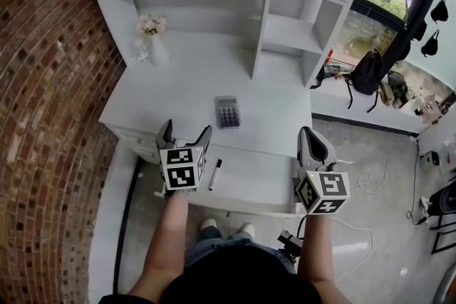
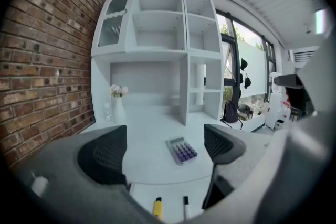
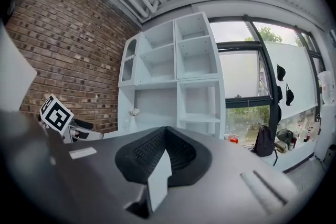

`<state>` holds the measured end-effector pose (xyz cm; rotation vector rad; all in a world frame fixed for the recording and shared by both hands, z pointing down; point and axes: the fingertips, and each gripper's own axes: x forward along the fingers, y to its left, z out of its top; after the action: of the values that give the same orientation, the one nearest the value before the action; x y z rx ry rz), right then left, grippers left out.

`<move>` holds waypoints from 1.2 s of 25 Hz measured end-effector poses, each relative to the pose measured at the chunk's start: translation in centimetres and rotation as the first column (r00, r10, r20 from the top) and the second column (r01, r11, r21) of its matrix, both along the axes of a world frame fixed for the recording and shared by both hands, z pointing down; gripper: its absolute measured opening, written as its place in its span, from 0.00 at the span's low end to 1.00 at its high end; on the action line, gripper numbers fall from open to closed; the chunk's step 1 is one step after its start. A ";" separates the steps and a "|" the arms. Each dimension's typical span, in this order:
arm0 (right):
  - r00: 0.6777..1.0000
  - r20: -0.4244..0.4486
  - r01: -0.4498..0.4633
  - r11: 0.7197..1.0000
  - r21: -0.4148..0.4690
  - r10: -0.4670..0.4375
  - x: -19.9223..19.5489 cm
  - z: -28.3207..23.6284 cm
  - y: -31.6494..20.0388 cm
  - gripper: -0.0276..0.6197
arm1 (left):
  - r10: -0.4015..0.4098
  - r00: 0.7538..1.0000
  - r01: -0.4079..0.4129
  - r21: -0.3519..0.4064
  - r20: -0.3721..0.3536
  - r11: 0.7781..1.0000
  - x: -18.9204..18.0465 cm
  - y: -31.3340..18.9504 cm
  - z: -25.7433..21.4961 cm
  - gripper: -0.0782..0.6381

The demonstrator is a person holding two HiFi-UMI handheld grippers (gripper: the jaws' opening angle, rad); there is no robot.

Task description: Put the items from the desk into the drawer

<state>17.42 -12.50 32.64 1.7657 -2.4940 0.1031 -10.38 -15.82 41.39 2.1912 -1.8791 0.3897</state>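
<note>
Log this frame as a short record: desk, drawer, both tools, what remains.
desk: calculator lies on top; flower vase at the back left
drawer: pulled open; holds a black marker and a yellow highlighter
left tool: open, nothing between the jaws
right tool: shut, nothing held
remaining: calculator not yet in the drawer
</note>
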 end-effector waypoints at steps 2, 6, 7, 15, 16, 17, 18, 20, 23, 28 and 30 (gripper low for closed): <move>1.000 -0.009 0.011 0.999 0.036 -0.011 0.0 -1.3 0.1 0.06 | 0.016 1.000 -0.017 0.088 0.008 0.996 0.0 0.2 -2.5 0.76; 0.996 -0.062 0.074 0.994 0.084 -0.069 -0.2 -3.1 0.3 0.06 | 0.018 1.000 -0.019 0.205 0.007 0.978 0.1 0.9 -6.6 0.76; 0.994 -0.075 0.090 0.992 0.089 -0.084 -0.1 -3.2 0.3 0.06 | 0.011 1.000 -0.012 0.220 0.005 0.975 0.2 1.1 -7.3 0.76; 0.991 -0.068 0.123 0.989 0.088 -0.117 3.4 -3.4 0.5 0.06 | -0.024 1.000 0.026 0.243 -0.010 0.970 3.8 2.0 -8.3 0.76; 0.991 -0.065 0.127 0.988 0.089 -0.121 4.0 -3.3 0.5 0.06 | -0.021 1.000 0.022 0.240 -0.009 0.970 4.5 2.0 -8.2 0.76; 0.991 -0.060 0.125 0.988 0.089 -0.120 4.6 -3.1 0.3 0.06 | -0.014 1.000 0.015 0.234 -0.007 0.972 5.3 2.0 -7.9 0.76; 0.992 -0.052 0.122 0.989 0.087 -0.117 5.1 -2.9 0.2 0.06 | -0.005 1.000 0.006 0.225 -0.003 0.974 6.0 1.9 -7.6 0.76; 0.993 -0.037 0.117 0.990 0.073 -0.115 5.8 -2.2 -0.1 0.06 | 0.010 1.000 -0.010 0.200 0.000 0.980 7.3 1.7 -6.8 0.76; 0.993 -0.029 0.118 0.992 0.033 -0.118 6.4 -0.6 -0.6 0.06 | 0.021 1.000 -0.018 0.161 -0.020 0.987 8.5 1.0 -5.6 0.76; 0.996 -0.002 0.094 0.995 -0.029 -0.095 7.1 1.8 -2.3 0.06 | 0.023 0.998 -0.018 0.093 -0.053 0.996 9.8 -2.0 -2.9 0.76; 0.996 0.000 0.087 0.995 -0.044 -0.087 7.2 2.3 -3.2 0.06 | 0.025 0.998 -0.022 0.073 -0.050 0.997 10.2 -3.5 -1.9 0.76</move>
<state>24.57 -15.65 34.97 1.6379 -2.5420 0.1493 -0.19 -19.29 39.51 2.2490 -1.8705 0.2720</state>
